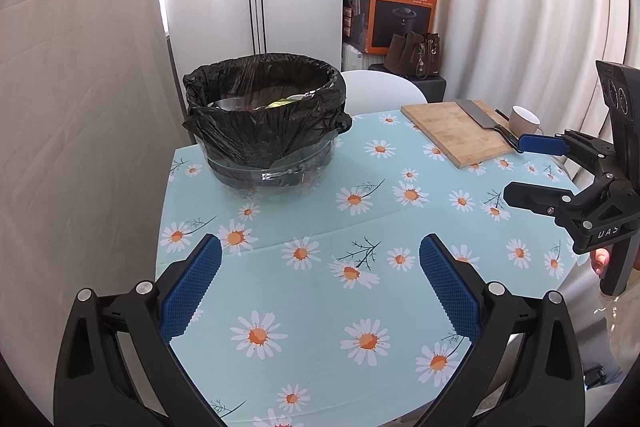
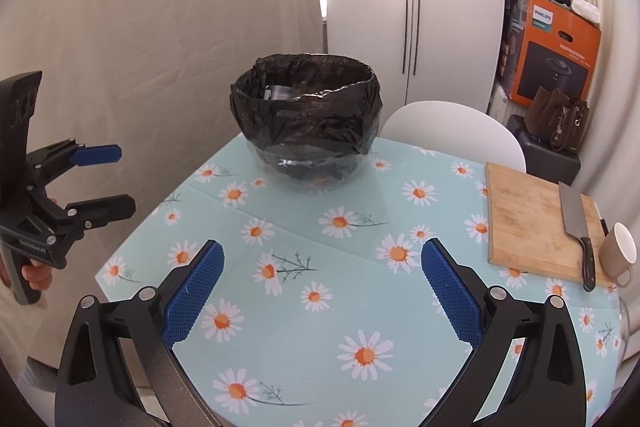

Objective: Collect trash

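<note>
— The tongs? 
— Left tongs (image 1: 320, 247) and right tongs (image 2: 322, 251) gape wide, empty, above the daisy tablecloth (image 1: 320, 307).
— Any writing? 
— "PHILIPS" on an orange box (image 1: 400, 7).
— The bin? 
— Bag-lined clear bin (image 1: 266, 123) on the table's far side; something yellow-green inside.
</note>
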{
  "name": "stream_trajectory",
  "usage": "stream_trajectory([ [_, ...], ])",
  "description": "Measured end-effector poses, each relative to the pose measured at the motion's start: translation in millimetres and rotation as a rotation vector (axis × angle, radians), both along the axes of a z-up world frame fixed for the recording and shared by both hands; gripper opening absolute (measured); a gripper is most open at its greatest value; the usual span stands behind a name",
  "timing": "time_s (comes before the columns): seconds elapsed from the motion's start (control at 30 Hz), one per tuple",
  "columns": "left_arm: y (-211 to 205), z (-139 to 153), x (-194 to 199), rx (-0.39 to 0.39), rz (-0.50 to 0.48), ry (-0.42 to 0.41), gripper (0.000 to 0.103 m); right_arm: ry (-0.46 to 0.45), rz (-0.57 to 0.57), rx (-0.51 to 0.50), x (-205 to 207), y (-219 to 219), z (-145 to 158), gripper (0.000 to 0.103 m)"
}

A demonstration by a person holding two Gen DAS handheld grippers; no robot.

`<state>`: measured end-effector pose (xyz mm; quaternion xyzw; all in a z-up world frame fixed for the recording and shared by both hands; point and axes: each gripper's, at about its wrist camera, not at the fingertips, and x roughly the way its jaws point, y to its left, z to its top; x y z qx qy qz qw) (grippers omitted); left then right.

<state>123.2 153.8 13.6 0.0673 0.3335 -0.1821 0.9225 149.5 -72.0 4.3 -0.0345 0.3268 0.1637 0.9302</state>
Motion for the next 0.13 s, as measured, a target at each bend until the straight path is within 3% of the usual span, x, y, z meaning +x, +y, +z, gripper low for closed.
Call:
stream_trajectory([
  [0.13,5.1,0.8,1.2,-0.014,0.002,0.008,0.097,0.001,-0.008,0.0,1.5,-0.5,-1.1,0.095],
])
